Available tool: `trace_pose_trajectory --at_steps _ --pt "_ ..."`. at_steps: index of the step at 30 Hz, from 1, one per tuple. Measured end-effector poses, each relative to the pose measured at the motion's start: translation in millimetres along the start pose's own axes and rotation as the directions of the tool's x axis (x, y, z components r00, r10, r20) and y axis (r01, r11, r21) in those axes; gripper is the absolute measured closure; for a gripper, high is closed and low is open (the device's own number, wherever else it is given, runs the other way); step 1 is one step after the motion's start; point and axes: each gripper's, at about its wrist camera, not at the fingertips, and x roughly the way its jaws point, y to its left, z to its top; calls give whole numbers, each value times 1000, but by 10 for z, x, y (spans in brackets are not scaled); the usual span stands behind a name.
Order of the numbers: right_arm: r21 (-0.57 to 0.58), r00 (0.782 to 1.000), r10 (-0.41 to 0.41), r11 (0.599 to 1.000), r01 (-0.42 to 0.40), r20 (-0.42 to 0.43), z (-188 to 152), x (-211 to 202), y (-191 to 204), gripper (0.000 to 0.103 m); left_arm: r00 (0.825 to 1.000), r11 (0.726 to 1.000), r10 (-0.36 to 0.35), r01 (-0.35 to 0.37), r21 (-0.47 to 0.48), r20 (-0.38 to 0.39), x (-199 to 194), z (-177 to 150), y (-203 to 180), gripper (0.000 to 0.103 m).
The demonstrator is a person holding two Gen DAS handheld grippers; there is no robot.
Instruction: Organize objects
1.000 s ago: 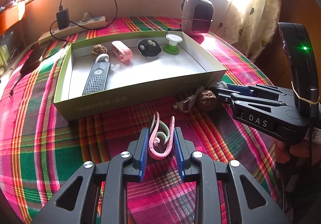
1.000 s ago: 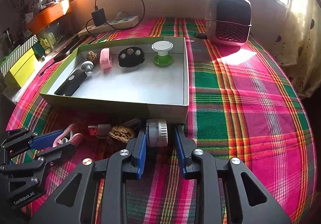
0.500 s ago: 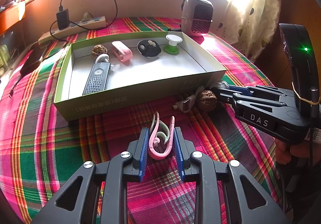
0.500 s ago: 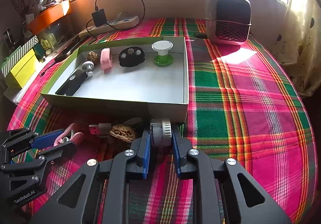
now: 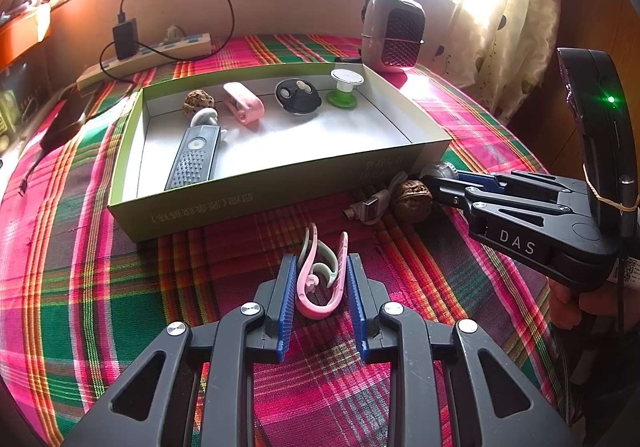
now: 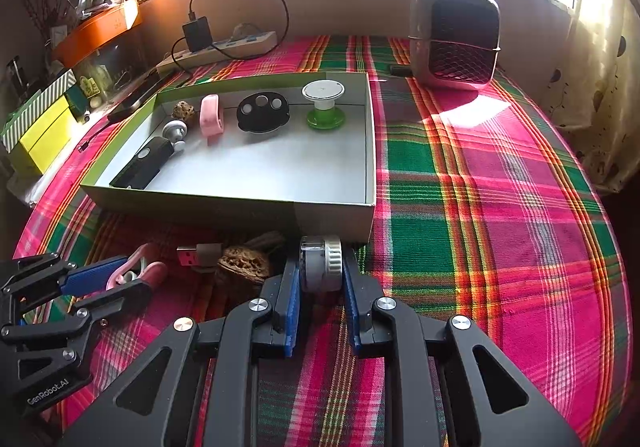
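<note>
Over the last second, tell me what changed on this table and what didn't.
The right gripper closed its jaws onto the small grey cylinder lying on the cloth by the box's near corner; a second ago it sat loose between them. The left gripper still brackets the pink clip, unmoved. The walnut, USB plug and everything in the box stayed put.

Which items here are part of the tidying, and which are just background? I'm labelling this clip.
Job: green box, pink clip, small cylinder, walnut, USB plug.
Background: heater, power strip, curtain.
</note>
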Motion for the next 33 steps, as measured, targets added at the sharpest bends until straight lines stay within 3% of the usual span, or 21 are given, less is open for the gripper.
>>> trace_pose_trajectory --at_steps 15,33 --pt "-5 1000 1 1000 -1 7 -19 -78 22 83 1000 1000 16 -17 8 20 -82 44 33 81" --pt "-17 997 10 1000 -9 75 82 -389 69 83 995 999 45 -46 12 87 -309 177 -31 81"
